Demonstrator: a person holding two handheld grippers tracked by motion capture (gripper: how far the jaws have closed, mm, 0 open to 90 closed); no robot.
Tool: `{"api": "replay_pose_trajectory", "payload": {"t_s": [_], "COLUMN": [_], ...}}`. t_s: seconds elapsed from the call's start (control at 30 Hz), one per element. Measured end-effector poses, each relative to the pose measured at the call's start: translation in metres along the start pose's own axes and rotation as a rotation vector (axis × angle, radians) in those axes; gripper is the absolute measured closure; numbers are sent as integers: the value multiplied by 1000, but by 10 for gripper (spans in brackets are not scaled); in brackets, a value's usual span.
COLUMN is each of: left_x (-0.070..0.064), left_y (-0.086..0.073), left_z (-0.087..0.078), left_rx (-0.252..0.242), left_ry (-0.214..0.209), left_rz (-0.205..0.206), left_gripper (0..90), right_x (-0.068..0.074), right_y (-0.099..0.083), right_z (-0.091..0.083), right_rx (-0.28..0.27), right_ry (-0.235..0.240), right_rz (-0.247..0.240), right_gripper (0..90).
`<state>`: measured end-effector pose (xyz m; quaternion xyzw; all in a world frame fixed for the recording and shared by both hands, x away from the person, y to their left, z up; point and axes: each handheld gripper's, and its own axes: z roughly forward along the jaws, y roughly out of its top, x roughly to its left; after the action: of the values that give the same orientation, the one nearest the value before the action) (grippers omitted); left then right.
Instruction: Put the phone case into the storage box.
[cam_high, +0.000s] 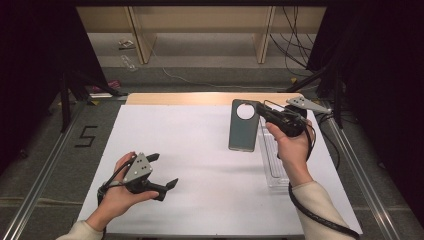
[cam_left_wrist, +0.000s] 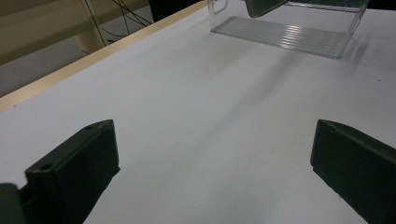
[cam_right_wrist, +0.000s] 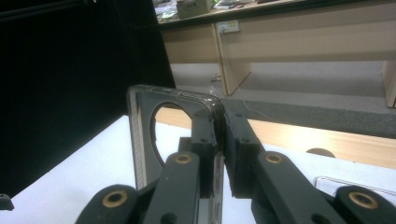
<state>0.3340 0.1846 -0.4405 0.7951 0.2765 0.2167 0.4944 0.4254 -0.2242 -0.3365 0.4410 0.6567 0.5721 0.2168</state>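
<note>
A grey phone case (cam_high: 244, 126) with a round camera hole hangs above the white table, held by its upper edge in my right gripper (cam_high: 260, 110). In the right gripper view the jaws pinch the case (cam_right_wrist: 140, 135) edge, right gripper (cam_right_wrist: 219, 140) shut on it. Below and to the right lies a clear plastic tray (cam_high: 274, 159), also seen as a ribbed clear tray (cam_left_wrist: 289, 35) far ahead in the left gripper view. My left gripper (cam_high: 164, 171) rests low at the table's front left, open, nothing between its jaws; left gripper (cam_left_wrist: 215, 163) shows bare white surface between them.
The white sheet (cam_high: 190, 165) covers the table, with a wooden strip (cam_high: 200, 98) at its far edge. Wooden furniture legs (cam_high: 142, 35) and cables (cam_high: 295, 35) lie on the floor beyond. A "5" mark (cam_high: 86, 136) is on the floor at left.
</note>
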Motion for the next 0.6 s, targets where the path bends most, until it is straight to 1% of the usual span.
{"api": "replay_pose_trajectory", "payload": {"t_s": [0.6], "left_x": [0], "left_y": [0], "left_z": [0], "left_rx": [1], "left_ry": [0], "left_rz": [-1], "left_gripper": [6], "right_x": [-5], "right_y": [3], "right_z": [-4], "right_rx": [-9], "right_ry": [-18], "right_rz": [-5], "right_gripper": [835]}}
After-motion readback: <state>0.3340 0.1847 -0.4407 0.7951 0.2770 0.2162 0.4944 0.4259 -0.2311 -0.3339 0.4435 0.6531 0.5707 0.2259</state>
